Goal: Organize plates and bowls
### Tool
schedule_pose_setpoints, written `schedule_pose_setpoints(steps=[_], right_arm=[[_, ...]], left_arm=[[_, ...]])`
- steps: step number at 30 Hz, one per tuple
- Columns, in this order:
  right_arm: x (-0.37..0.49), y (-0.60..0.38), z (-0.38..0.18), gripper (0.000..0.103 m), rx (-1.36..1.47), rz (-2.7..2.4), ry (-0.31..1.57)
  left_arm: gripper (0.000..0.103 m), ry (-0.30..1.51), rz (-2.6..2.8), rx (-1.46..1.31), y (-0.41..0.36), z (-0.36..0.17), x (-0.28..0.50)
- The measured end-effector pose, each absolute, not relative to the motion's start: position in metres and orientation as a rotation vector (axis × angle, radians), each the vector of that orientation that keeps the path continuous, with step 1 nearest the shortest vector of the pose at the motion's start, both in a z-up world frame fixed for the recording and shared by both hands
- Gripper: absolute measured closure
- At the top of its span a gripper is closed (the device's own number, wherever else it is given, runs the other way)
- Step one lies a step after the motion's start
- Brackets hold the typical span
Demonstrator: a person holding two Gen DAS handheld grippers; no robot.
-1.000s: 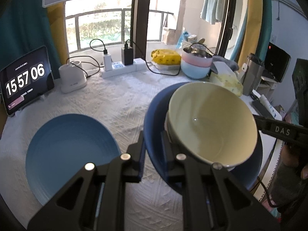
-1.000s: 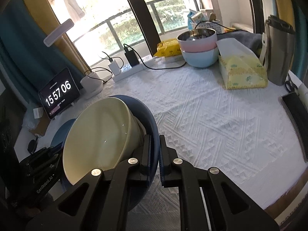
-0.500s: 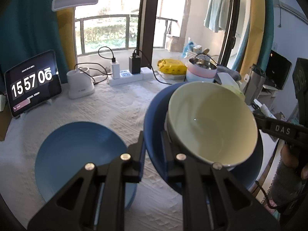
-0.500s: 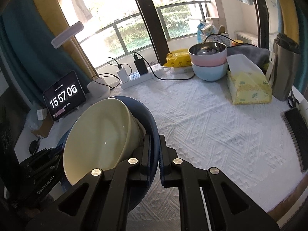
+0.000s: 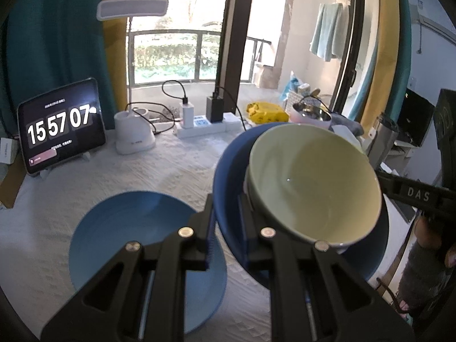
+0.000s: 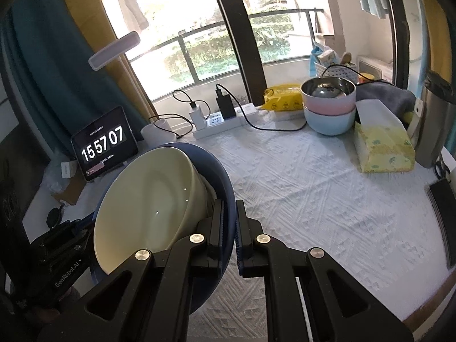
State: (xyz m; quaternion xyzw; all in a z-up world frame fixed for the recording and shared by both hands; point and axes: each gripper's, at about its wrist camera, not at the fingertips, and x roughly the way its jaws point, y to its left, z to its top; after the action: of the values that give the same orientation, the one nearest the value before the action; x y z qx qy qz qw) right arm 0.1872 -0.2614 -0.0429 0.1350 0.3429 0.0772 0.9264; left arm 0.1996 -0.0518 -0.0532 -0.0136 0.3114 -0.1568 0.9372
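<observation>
You have the left gripper (image 5: 226,228) and the right gripper (image 6: 229,228) each clamped on opposite rims of the dark blue plate (image 5: 228,176), held above the table with the cream bowl (image 5: 310,182) sitting in it. Only your left view shows the second blue plate (image 5: 128,233) lying flat on the white tablecloth (image 6: 313,188); the carried plate hides it from the right. Only the right view shows the tissue pack (image 6: 382,145) clearly. Farther back stand the stacked bowls (image 6: 329,108), power strip (image 6: 216,122) and clock tablet (image 5: 61,128).
</observation>
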Motion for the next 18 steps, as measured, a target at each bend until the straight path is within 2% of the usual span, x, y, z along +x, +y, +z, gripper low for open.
schedule_pose_setpoints(steps=[18], right_arm=[[0.204, -0.228, -0.032, 0.093, 0.241, 0.191, 0.693]], left_arm=[[0.090, 0.603, -0.272, -0.067, -0.017, -0.046, 0.203]])
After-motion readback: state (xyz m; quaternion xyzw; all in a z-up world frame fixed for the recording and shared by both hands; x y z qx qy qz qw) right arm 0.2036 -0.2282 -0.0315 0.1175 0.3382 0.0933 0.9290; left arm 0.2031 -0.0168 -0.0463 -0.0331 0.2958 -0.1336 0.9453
